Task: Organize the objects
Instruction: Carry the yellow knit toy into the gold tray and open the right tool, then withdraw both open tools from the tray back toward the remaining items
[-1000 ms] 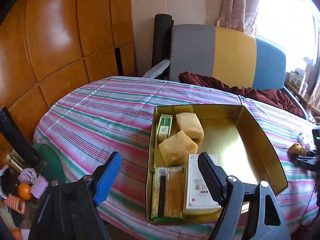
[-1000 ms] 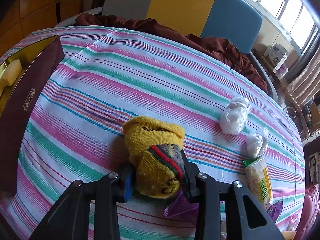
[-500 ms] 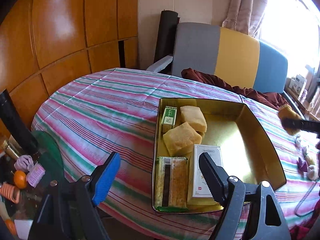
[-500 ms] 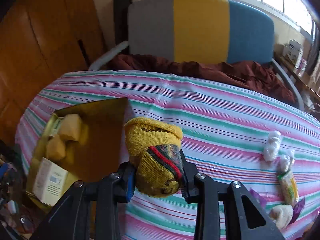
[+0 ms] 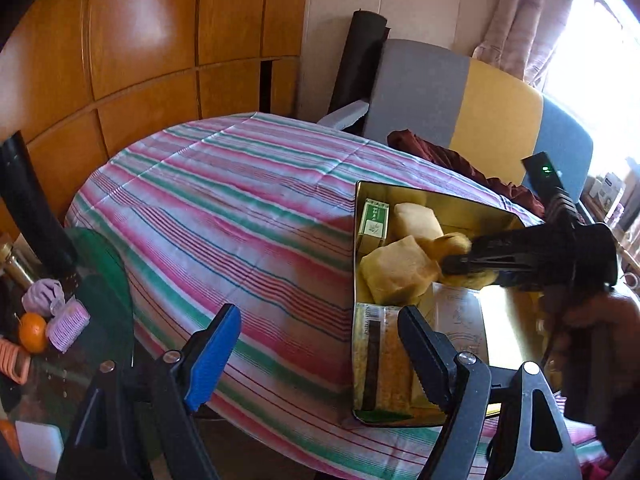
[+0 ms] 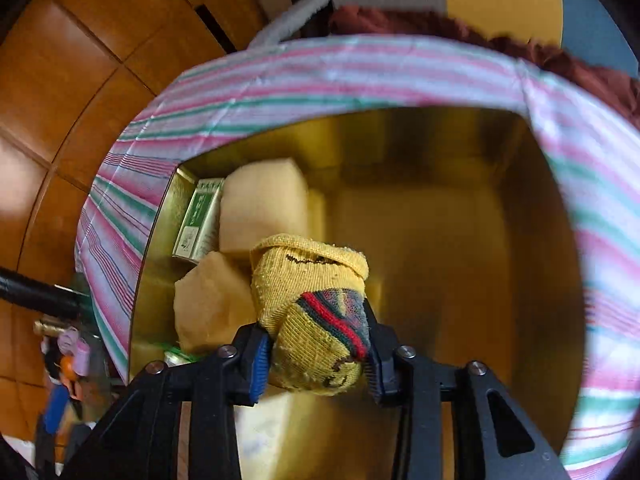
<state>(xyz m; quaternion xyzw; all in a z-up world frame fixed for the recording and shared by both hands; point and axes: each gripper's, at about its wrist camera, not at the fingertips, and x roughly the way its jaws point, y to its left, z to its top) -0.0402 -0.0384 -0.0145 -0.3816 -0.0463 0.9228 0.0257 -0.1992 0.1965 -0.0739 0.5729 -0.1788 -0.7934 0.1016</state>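
Holding: right claw (image 6: 316, 354), jaws opening, pads beside the rolled yellow sock (image 6: 316, 316) between them; whether they press it cannot be told.
Sock place: above the gold box (image 6: 532, 248), beside two tan blocks (image 6: 262, 210).
Left claw (image 5: 320, 354): wide, nothing between the jaws, over the tabletop's (image 5: 224, 200) near edge.
Hidden: in the left view the right claw (image 5: 460, 254) covers most of the sock (image 5: 454, 242); the white carton (image 5: 460, 316) is partly behind the left claw.
Blurred: box rim, striped cloth in the right view.
Cut off: snack packet (image 5: 384, 360).
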